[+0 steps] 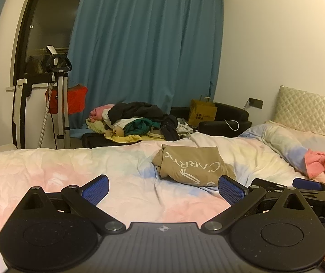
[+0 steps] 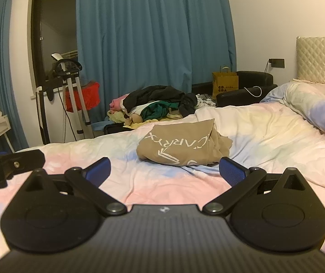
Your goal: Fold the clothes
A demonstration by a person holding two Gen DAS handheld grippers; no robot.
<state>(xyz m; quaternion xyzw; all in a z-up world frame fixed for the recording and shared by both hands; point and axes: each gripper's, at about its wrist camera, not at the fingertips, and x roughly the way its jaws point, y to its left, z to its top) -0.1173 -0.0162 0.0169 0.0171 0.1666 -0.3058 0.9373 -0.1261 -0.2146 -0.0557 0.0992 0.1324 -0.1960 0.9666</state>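
A wide bed [image 1: 48,170], its rumpled cover washed in pale pink, blue and yellow, filled the lower half of both wrist views. Behind it, blue curtains [image 1: 144,45] hung from ceiling to floor beside a dark window [image 1: 48,22]. A quilted cream headboard [image 1: 310,116] stood at the right end of the bed, with a pastel pillow [image 1: 294,143] below it and a pink cloth [image 1: 321,166] bunched against that pillow. Past the far edge of the bed, a pile of clothes [image 1: 135,120] in black, green, yellow and pink lay heaped on a low dark piece of furniture, near a brown paper bag [image 1: 202,113]. A white and black upright stand [image 1: 57,100] stood by the window. On the bed cover, near the middle, a tan shirt [image 1: 192,166] with white lettering lay loosely folded, untouched by either tool. The left tool [image 1: 163,190] hovered low over the cover just before the shirt, its blue-padded fingers [image 1: 95,191] spread wide and empty. The right tool [image 2: 164,170] was held just beside it, likewise spread wide and gripping nothing.
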